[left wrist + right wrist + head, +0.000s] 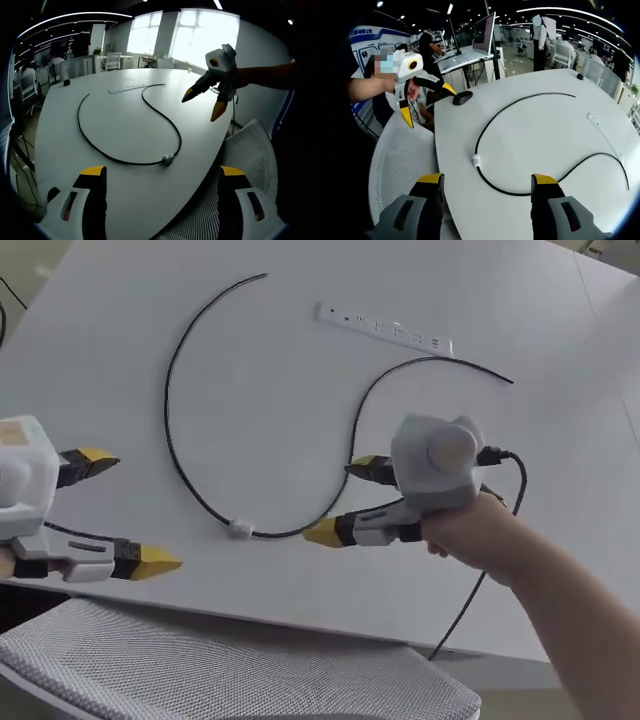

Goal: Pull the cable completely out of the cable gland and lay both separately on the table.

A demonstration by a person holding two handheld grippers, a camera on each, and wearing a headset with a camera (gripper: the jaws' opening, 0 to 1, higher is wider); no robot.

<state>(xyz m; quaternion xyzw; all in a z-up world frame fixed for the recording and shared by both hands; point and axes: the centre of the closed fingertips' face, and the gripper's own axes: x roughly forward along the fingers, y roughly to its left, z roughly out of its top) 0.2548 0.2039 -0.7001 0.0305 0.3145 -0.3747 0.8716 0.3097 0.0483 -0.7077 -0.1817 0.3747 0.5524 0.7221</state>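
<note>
A long black cable (pixel 172 430) lies in an S-curve on the white table (pixel 300 390), threaded through a small white cable gland (pixel 240 529) near the front edge. My left gripper (pixel 130 508) hovers open to the left of the gland, and my right gripper (pixel 338 500) hovers open to its right, over the cable. In the left gripper view the gland (pixel 167 159) lies just ahead of the open left gripper (pixel 162 172), with the right gripper (pixel 204 104) beyond. The right gripper view shows the gland (pixel 476 160) ahead of its open gripper (pixel 487 179), the cable (pixel 490 122) and the left gripper (pixel 427 102).
A white power strip (pixel 385 328) lies at the far side of the table. A grey mesh chair (pixel 250 665) sits below the front edge. A black mouse-like object (pixel 462 97) rests at the table's end. The right gripper's own lead (pixel 475 590) hangs off the front edge.
</note>
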